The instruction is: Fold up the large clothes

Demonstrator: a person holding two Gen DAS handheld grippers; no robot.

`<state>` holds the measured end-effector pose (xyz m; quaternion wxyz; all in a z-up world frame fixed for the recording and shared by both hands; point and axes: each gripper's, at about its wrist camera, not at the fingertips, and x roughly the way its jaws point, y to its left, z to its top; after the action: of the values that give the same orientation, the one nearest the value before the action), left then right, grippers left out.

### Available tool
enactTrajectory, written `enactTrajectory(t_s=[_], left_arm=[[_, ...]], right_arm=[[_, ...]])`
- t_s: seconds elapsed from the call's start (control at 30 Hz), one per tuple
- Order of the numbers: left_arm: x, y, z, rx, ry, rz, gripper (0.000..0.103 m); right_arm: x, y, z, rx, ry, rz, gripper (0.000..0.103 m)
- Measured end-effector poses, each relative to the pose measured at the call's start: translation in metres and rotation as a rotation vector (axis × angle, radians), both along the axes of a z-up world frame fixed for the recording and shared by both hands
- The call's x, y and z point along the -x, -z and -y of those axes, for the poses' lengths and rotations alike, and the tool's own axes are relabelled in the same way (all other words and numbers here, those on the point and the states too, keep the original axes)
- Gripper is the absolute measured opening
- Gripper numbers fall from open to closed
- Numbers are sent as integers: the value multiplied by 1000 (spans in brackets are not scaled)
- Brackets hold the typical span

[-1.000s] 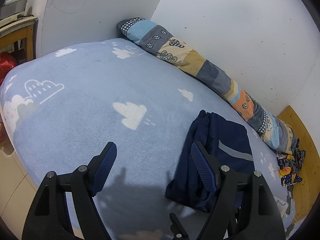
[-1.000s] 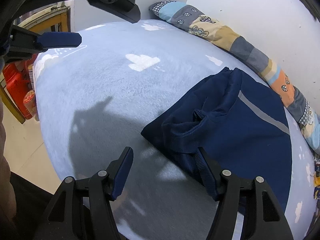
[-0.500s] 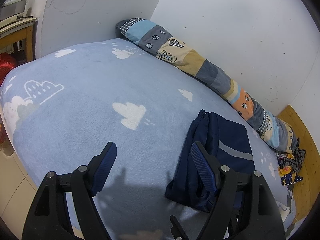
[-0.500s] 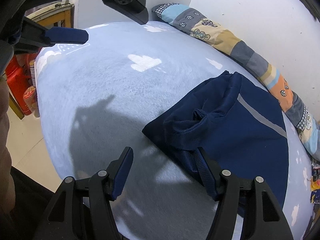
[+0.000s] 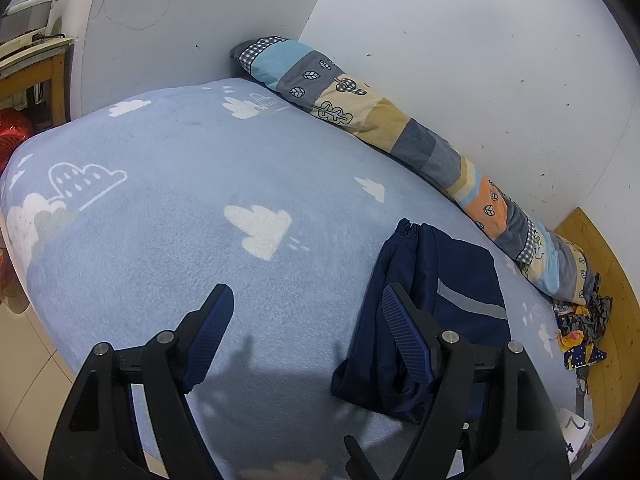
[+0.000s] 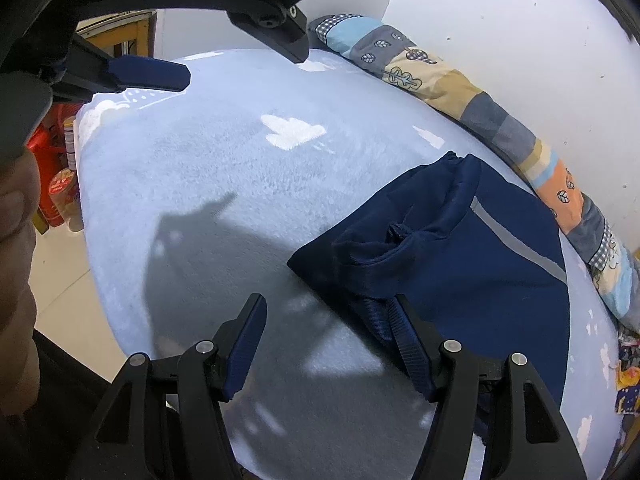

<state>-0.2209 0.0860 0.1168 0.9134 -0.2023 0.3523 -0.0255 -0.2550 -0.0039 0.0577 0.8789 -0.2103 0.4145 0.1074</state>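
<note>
A folded navy garment with a grey stripe lies on the light blue cloud-print blanket, toward its right side. It also shows in the right wrist view. My left gripper is open and empty, held above the blanket left of the garment; its right finger overlaps the garment's edge in view. My right gripper is open and empty, low over the blanket at the garment's near corner. The left gripper also shows at the top left of the right wrist view.
A long patchwork bolster lies along the white wall. A pile of colourful cloth sits at the far right by a wooden board. Red containers and bottles stand on the floor left of the bed.
The right gripper has shifted slightly, and the left gripper now looms larger at the top of its view. The garment has not moved.
</note>
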Motion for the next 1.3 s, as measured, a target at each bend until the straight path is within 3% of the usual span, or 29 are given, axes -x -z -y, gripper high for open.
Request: enactTrajectory(t_s=[0.5, 0.6, 0.77, 0.87, 1.0, 1.07, 1.1, 1.23, 1.3], left_arm=[[0, 0, 1, -2, 2, -1, 77], [0, 1, 0, -3, 5, -2, 77], [-1, 3, 3, -11, 31, -3, 77], [-5, 7, 17, -18, 100, -18, 77], [-7, 10, 58, -76, 263, -16, 77], [-4, 12, 83, -112, 356, -4, 77], [-3, 15, 100, -128, 420, -4, 77], [-2, 26, 149, -192, 577, -28, 77], [-3, 32, 161, -237, 594, -36, 77]], right_arm=[[10, -11, 2, -3, -13, 24, 66], [16, -21, 12, -31, -7, 32, 66], [27, -46, 62, -166, 61, 43, 66], [24, -61, 117, -295, 198, 48, 66], [21, -73, 201, -447, 423, 69, 60], [20, -69, 241, -503, 531, 54, 26], [19, -65, 256, -529, 568, 34, 21], [18, -48, 286, -605, 651, -9, 19], [17, -39, 280, -625, 640, -31, 19]])
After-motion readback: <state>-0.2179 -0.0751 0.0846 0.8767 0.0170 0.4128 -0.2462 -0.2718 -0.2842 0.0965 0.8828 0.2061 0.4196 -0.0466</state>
